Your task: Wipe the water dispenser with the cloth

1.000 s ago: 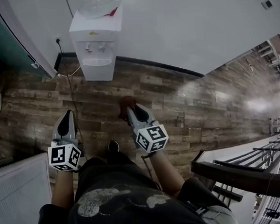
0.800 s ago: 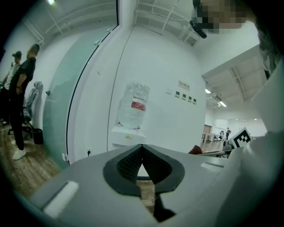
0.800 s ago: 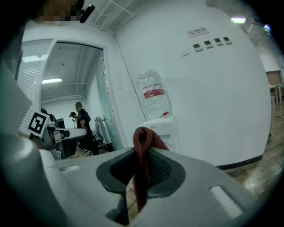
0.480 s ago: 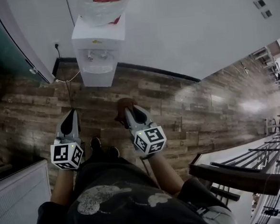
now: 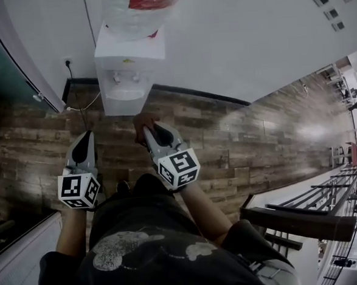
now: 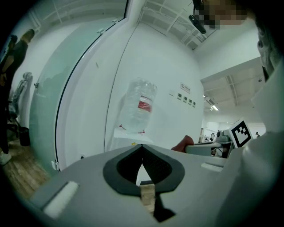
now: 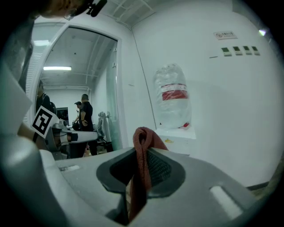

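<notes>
Cloth (image 7: 144, 138) clamped in right tongs (image 7: 138, 153) shows in right gripper view; left tongs (image 6: 142, 147) clenched, empty

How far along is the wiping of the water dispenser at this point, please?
Done: the cloth is clamped in the right gripper. In hand: it is held out toward the water dispenser, not touching. Left: all the wiping; the left gripper is shut, empty.

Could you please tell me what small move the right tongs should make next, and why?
Probably carry the right tongs forward and up toward the water dispenser. They are shut on the cloth, but the head view shows floor between cloth and dispenser, so no wiping contact exists yet. The left tongs are shut and empty.
</notes>
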The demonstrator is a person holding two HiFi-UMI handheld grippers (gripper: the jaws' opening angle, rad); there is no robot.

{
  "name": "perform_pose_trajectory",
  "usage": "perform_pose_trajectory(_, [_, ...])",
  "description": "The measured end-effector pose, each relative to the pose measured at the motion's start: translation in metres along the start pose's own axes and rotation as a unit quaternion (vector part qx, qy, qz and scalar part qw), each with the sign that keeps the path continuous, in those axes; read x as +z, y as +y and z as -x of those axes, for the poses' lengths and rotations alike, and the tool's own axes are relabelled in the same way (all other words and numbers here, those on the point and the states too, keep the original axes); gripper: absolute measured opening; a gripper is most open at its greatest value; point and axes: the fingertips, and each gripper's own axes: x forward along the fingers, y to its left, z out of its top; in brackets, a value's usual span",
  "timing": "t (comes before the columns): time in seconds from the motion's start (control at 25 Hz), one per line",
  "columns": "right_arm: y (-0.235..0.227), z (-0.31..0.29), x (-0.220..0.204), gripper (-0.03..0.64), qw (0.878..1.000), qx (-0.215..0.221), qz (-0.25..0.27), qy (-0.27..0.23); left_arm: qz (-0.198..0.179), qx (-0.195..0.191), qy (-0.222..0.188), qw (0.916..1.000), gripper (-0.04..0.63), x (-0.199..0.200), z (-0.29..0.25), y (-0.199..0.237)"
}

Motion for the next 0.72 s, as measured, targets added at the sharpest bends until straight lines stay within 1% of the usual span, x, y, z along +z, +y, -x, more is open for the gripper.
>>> perform_pose_trajectory(0.16, [0.018,-0.034,0.016,0.041,0.999,0.030,0.014,-0.005,0.001,0.005,0.001,1.0000,0.018,0.006,-0.008,0.016])
perform_pose_trajectory(0.32, [0.022,-0.076,0.028,0.041,0.998,0.057,0.018,-0.013,0.006,0.018,-0.004,0.9998,0.018,0.010,-0.025,0.034])
perform_pose_trajectory(0.52, [0.011,-0.128,0.031,0.043,0.997,0.074,0.020,-0.011,0.010,0.039,0.003,0.9992,0.018,0.010,-0.059,0.057])
perform_pose_trajectory(0.64, [0.008,-0.164,0.032,0.041,0.995,0.098,0.022,-0.004,0.009,0.060,0.006,0.9982,0.018,0.014,-0.083,0.074])
perform_pose_trajectory(0.72, [0.006,-0.185,0.034,0.041,0.993,0.116,0.025,0.000,0.011,0.065,0.007,0.9978,0.018,0.016,-0.098,0.079])
